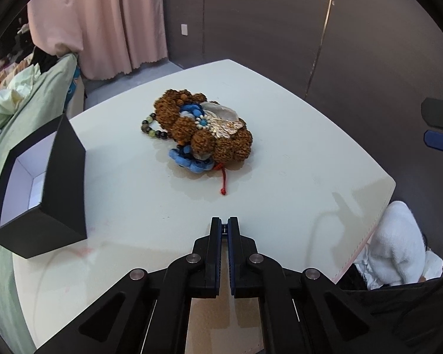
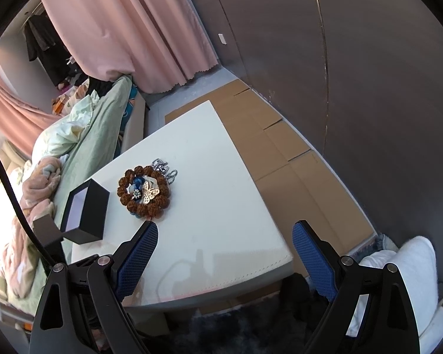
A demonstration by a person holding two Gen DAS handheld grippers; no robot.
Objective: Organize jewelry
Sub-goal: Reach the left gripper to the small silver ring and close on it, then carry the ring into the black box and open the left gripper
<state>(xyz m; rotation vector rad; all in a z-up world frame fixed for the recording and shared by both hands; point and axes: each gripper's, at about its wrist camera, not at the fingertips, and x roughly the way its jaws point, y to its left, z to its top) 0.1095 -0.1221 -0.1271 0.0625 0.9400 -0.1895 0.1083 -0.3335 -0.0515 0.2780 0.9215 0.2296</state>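
A heap of jewelry (image 1: 202, 129) lies mid-table: a ring of big brown rough beads, blue stones, a gold butterfly piece, a dark bead bracelet (image 1: 152, 128) and a red cord (image 1: 223, 181). In the right wrist view the same heap (image 2: 144, 190) shows a silver chain (image 2: 164, 169) behind it. An open black box (image 1: 41, 188) with a white inside stands at the table's left edge, also visible from the right as the box (image 2: 85, 215). My left gripper (image 1: 224, 224) is shut on nothing, short of the heap. My right gripper (image 2: 224, 236) stands wide open over the table's near part, empty.
The white table (image 1: 280, 147) has its right edge and corner (image 1: 394, 183) close by. A bed with green bedding (image 2: 94, 135) runs along the left. Cardboard (image 2: 280, 153) covers the floor at right, and a white cloth (image 2: 407, 268) lies near the table's corner. A pink curtain (image 1: 118, 20) hangs behind.
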